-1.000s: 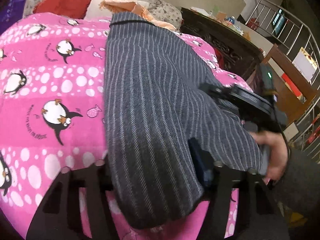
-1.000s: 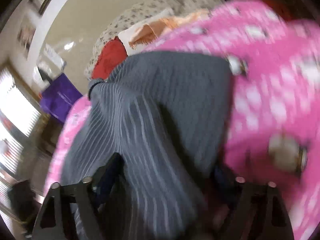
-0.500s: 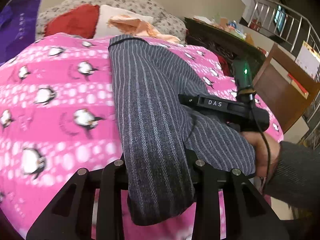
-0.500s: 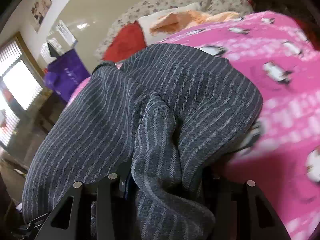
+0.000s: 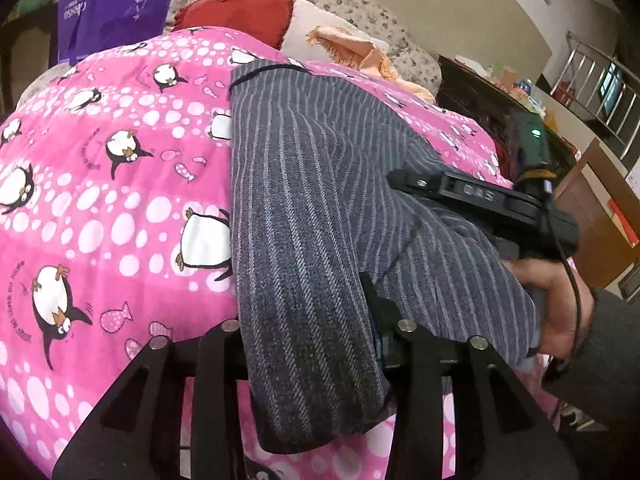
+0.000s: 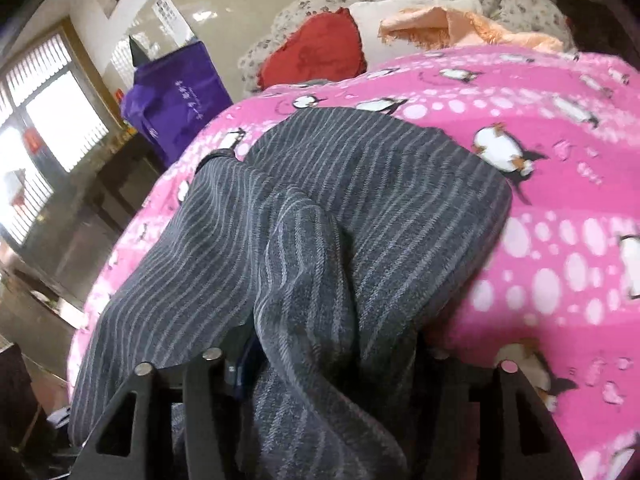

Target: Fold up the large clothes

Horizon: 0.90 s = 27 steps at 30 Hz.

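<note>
A bedroom, with a bed (image 5: 100, 184) under a pink penguin-print blanket, a red cushion (image 5: 236, 12) and a peach cloth (image 5: 352, 46) at its head end, and a purple bag (image 5: 112, 4) beyond the far corner; on the blanket lies the grey striped garment (image 5: 304, 184), its long axis running from the head end straight down to the near edge of the bed, where both claws have it; the left claw (image 5: 316, 344) is clenched on a thick fold of the cloth at the near edge, the fabric bunched between its fingers and hanging below them; the right claw (image 6: 320, 372) is likewise clamped on a gathered ridge of the same cloth, seen close in its own view; in the left view the right hand (image 5: 560, 304) sits just beside the left claw, further along the near edge, its tool laid over the cloth; so the garment stretches away from both claws toward the head end, and I judge the coming fold must carry this near end up along that axis, both hands being equally near the gripped end.
</note>
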Available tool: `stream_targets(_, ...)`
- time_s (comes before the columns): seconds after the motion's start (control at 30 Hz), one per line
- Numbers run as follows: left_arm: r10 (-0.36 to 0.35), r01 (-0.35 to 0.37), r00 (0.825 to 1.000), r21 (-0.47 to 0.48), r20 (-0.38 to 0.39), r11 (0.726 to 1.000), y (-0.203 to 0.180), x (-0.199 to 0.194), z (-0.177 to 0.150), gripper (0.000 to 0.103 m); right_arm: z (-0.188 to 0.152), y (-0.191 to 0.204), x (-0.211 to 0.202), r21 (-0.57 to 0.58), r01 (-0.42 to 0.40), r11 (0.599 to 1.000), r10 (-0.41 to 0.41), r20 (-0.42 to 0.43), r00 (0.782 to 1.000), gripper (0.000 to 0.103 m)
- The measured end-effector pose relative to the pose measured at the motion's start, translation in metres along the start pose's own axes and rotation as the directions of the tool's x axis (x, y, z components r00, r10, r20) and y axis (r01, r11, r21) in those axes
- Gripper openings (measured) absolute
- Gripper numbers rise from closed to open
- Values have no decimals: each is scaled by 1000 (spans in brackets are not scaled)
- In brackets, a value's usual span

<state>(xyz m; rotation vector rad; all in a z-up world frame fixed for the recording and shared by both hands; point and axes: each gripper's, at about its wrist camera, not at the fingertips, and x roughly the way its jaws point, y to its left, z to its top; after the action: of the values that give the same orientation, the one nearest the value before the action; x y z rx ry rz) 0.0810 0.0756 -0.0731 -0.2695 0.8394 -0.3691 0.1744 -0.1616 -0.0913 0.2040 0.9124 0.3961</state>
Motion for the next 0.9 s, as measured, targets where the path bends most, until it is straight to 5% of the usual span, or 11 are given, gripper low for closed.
stream_targets(0.1, -1, 1, 1000, -27, -10, 1000, 7, -3, 0, 53, 1, 2, -15, -14, 46, 999, -46, -4, 999, 58)
stream_targets(0.27, 10, -12, 1000, -72, -30, 997, 8, -25, 3, 55, -11, 4, -72, -35, 112, 993, -112, 1, 994, 58)
stream_targets(0.43, 101, -101, 994, -7, 46, 995, -15, -75, 7, 103, -35, 12, -145, -55, 162, 985, -162, 18, 987, 61)
stream_targets(0.53, 178, -181, 982, 41, 64, 983, -29, -90, 10, 102, -58, 13, -189, -54, 191, 980, -187, 59, 981, 72)
stream_targets(0.7, 340, -353, 933, 125, 115, 927, -62, -101, 18, 103, -88, 6, -228, 8, 222, 975, -222, 78, 972, 72)
stream_targets(0.8, 403, -410, 911, 82, 90, 908, -68, -99, 29, 102, -93, 11, -245, 24, 208, 978, -209, 103, 972, 72)
stream_targets(0.9, 355, -355, 932, -9, 70, 935, -68, -107, 33, 102, -93, 22, -250, -8, 207, 978, -204, 127, 971, 72)
